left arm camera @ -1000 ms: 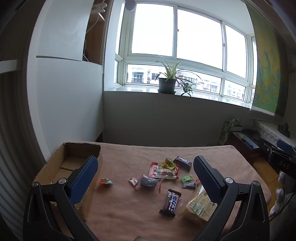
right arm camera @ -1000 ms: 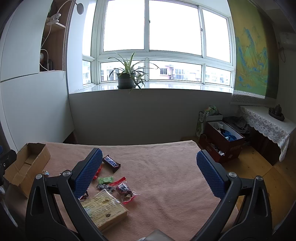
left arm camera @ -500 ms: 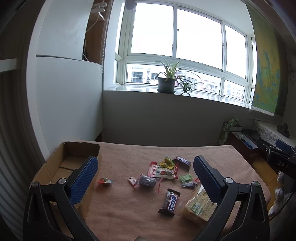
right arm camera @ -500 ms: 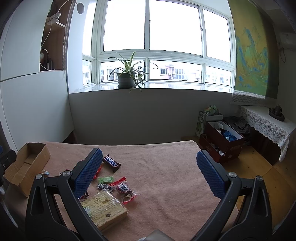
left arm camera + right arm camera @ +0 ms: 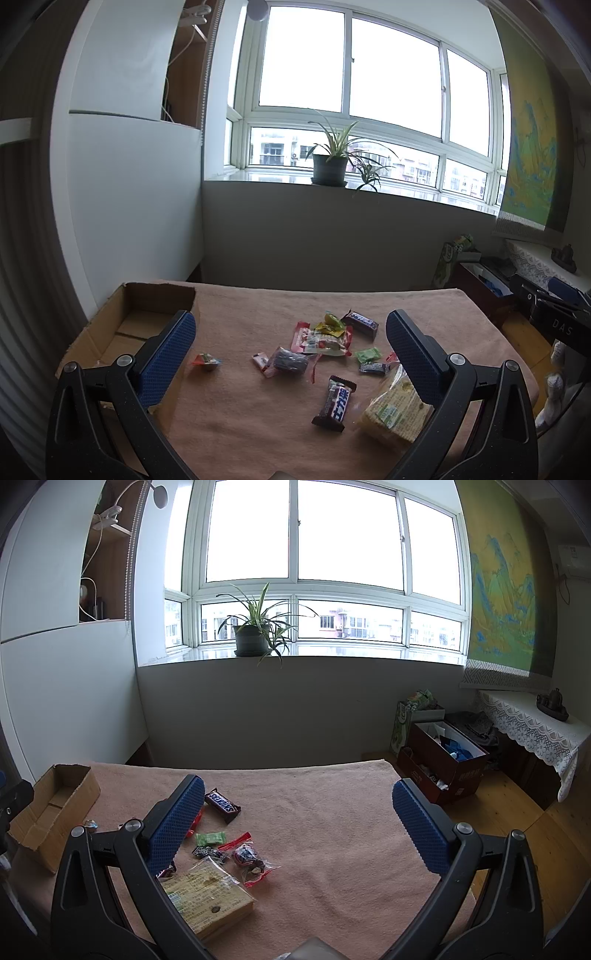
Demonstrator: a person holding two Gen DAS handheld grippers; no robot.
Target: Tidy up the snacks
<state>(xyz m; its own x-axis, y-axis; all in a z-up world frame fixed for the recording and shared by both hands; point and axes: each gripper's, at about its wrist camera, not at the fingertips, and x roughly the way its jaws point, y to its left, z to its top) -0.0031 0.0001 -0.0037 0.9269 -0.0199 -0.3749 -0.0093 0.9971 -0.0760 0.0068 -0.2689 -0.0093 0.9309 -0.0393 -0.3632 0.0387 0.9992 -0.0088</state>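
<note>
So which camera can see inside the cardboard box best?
The left wrist view. There the cardboard box sits close by with its open top toward the camera, so its bare floor shows, though the left gripper covers one corner. The right wrist view shows the box small and far off.

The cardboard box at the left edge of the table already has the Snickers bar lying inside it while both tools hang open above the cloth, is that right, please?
Not quite: the Snickers bar lies on the cloth among the other snacks, apart from the cardboard box, whose visible floor is bare in the left wrist view. The rest holds: the left tool and right tool are both open and hold nothing.
</note>
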